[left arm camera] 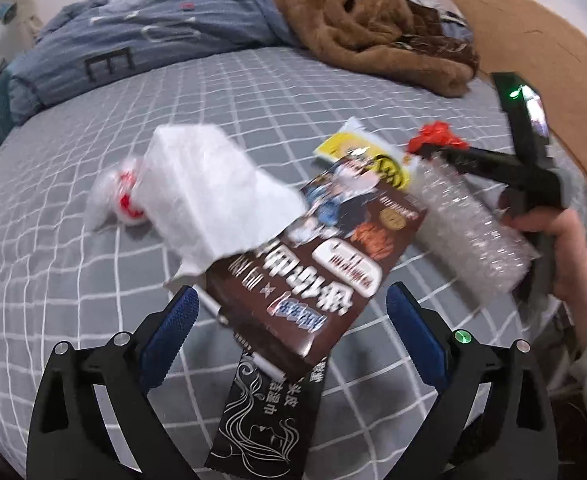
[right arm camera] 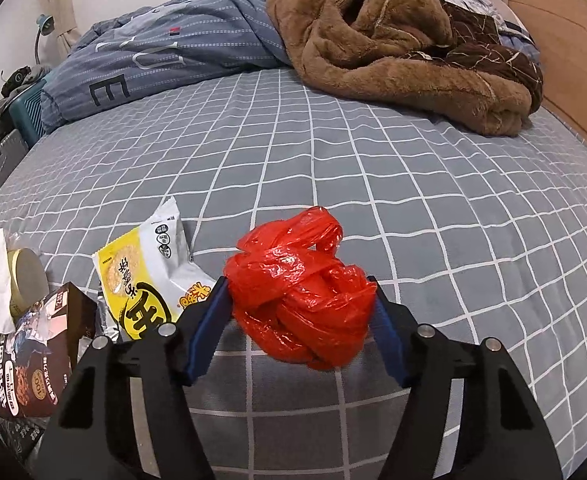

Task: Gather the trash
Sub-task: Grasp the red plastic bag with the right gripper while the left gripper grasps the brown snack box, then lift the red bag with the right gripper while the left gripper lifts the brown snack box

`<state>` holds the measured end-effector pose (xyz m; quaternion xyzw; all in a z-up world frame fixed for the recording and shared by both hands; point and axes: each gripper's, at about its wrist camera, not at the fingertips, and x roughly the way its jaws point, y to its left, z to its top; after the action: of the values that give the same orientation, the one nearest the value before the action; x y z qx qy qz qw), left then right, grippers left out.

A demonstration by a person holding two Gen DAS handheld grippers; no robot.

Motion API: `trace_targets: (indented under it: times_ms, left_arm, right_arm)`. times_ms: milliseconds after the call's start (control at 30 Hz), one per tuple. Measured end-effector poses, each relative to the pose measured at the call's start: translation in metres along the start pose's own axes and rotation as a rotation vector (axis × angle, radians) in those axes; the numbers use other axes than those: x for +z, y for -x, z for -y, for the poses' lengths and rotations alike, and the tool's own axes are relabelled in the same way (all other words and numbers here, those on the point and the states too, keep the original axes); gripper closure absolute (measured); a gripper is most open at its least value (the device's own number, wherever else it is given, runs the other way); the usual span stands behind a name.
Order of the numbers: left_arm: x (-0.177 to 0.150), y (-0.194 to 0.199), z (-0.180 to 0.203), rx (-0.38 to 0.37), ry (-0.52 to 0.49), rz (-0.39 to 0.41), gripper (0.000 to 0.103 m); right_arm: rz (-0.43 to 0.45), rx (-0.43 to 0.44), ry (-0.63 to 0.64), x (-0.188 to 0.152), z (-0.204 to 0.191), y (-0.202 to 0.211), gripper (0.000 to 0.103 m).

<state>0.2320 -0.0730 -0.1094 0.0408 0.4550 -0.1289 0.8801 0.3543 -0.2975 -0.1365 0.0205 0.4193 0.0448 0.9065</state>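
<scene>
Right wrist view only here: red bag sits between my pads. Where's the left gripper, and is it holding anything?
Observer: The left gripper is open and holds nothing. The brown snack box lies between its fingers, and the pads are clear of it.
Operator: Any trash beyond the white tissue? My frame cuts off there.
Observer: Yes. A crumpled clear wrapper with red print lies on the checked sheet, just past the white tissue.
Operator: Anything beside my gripper that I can't make out?
Observer: A clear bubble-wrap roll lies along the right gripper, between it and the box.
</scene>
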Motion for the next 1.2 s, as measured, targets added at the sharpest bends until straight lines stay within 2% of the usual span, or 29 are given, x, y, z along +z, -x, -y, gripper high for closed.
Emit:
trace_targets:
  times_ms: [67, 200, 300, 500, 600, 767, 967, 1200]
  left_arm:
    - [0.011, 0.004, 0.006, -0.012, -0.047, 0.008, 0.009]
    - [0.034, 0.005, 0.025, -0.094, -0.154, -0.009, 0.006]
    - [0.046, -0.006, 0.045, -0.097, -0.265, -0.037, 0.006]
    - [0.065, -0.045, 0.065, -0.096, -0.426, -0.168, 0.006]
    - [0.069, -0.061, 0.066, -0.147, -0.459, -0.256, 0.006]
    - [0.077, -0.087, 0.065, -0.114, -0.474, -0.332, 0.006]
    - [0.074, -0.093, 0.07, -0.075, -0.494, -0.343, 0.008]
    - [0.078, -0.086, 0.071, -0.075, -0.439, -0.329, 0.022]
  right_arm:
    - [-0.001, -0.001, 0.002, 0.0, 0.0, 0.0, 0.039]
    - [-0.001, 0.001, 0.004, 0.002, 0.002, -0.001, 0.041]
    - [0.0, -0.004, -0.006, 0.004, 0.004, 0.001, 0.043]
    - [0.028, -0.013, -0.02, 0.013, 0.009, 0.016, 0.043]
    - [0.043, -0.003, -0.017, 0.019, 0.013, 0.024, 0.043]
    - [0.066, 0.028, -0.031, 0.025, 0.016, 0.037, 0.043]
    - [0.081, 0.047, -0.043, 0.031, 0.02, 0.047, 0.043]
    - [0.085, 0.052, -0.037, 0.031, 0.021, 0.053, 0.043]
